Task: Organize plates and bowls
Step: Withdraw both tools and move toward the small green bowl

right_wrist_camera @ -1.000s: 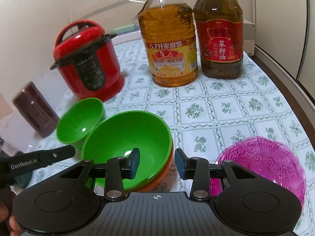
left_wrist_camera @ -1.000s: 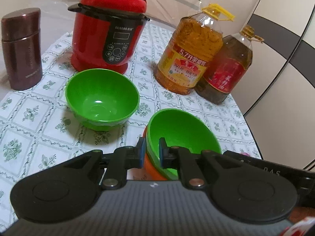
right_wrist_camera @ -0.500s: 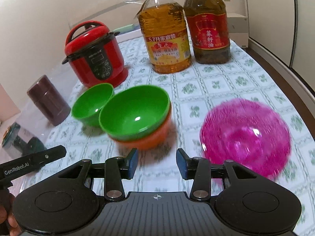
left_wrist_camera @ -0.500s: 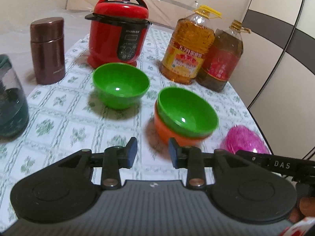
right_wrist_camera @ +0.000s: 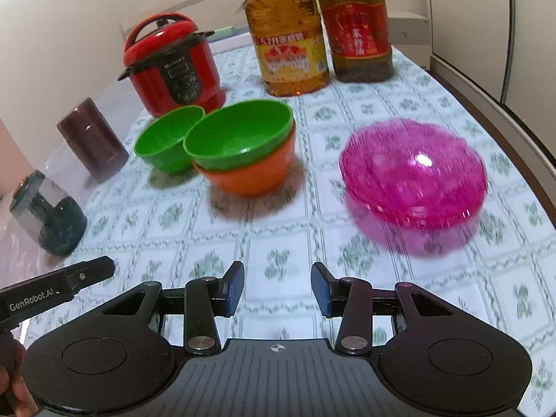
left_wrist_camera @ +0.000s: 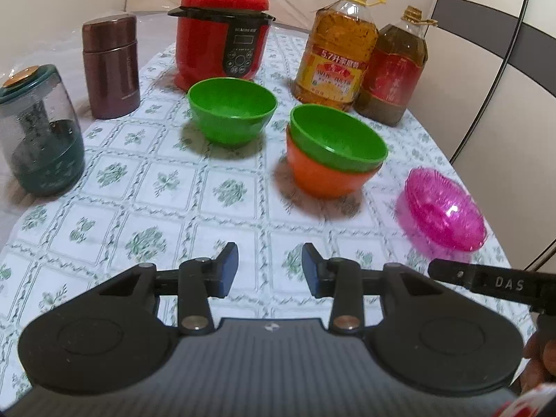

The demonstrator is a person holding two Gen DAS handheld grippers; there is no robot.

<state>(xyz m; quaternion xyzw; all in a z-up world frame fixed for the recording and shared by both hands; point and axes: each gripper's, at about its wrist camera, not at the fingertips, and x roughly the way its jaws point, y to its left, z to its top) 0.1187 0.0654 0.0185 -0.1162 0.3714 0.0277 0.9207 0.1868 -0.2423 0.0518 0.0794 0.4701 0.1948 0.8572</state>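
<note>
On floral tablecloth [left_wrist_camera: 166, 187], green bowl [left_wrist_camera: 333, 139] nested in orange bowl [left_wrist_camera: 323, 177], both grippers' fingers [left_wrist_camera: 226, 271] apart, empty

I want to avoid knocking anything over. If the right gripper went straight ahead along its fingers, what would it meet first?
The right gripper points over bare tablecloth, toward the gap between the orange bowl with a green bowl nested in it and the pink bowl. It probably meets tablecloth first; depth is unclear.

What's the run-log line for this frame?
left gripper: open, empty | right gripper: open, empty | green bowl nested in orange bowl | second green bowl loose
</note>
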